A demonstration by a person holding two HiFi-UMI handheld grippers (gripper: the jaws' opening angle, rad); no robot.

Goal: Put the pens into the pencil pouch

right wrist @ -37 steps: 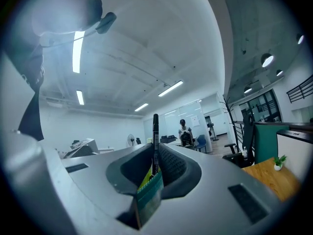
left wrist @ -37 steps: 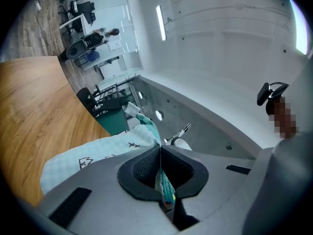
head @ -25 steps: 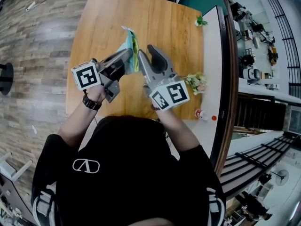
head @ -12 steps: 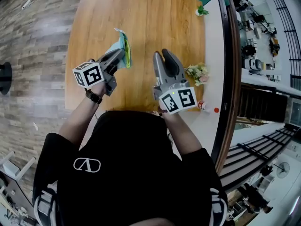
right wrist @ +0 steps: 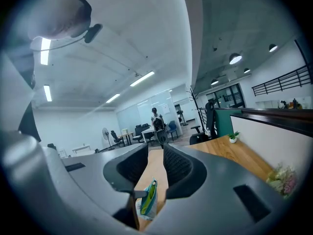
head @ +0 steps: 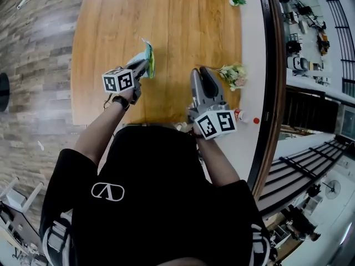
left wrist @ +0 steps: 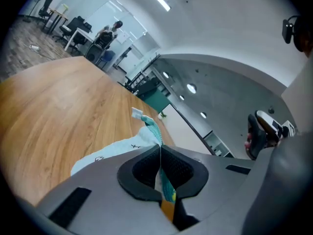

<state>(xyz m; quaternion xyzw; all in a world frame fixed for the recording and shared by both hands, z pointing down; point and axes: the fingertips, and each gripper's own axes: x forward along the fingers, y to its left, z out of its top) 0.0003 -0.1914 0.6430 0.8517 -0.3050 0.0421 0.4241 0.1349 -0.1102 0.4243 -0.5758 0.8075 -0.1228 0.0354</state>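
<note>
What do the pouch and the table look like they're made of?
Pouch: soft cloth by the look of it, matte, pale with teal edging and small prints. It folds and creases loosely.
Table: wood or a wood-look laminate, smooth with a slight sheen. Streaky grain shows, but whether it is solid or veneer is unclear.

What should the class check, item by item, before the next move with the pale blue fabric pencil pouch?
1. Grip: the left claw is shut on the pale blue fabric pencil pouch: ok.
2. Free hand: the right claw is open, nothing between its pads: ok.
3. Spacing: pouch and right claw apart: ok.
4. Supply: pens in sight on the brown wooden table: not ok, none visible.
5. Opening: pouch mouth open: cannot tell.
</note>
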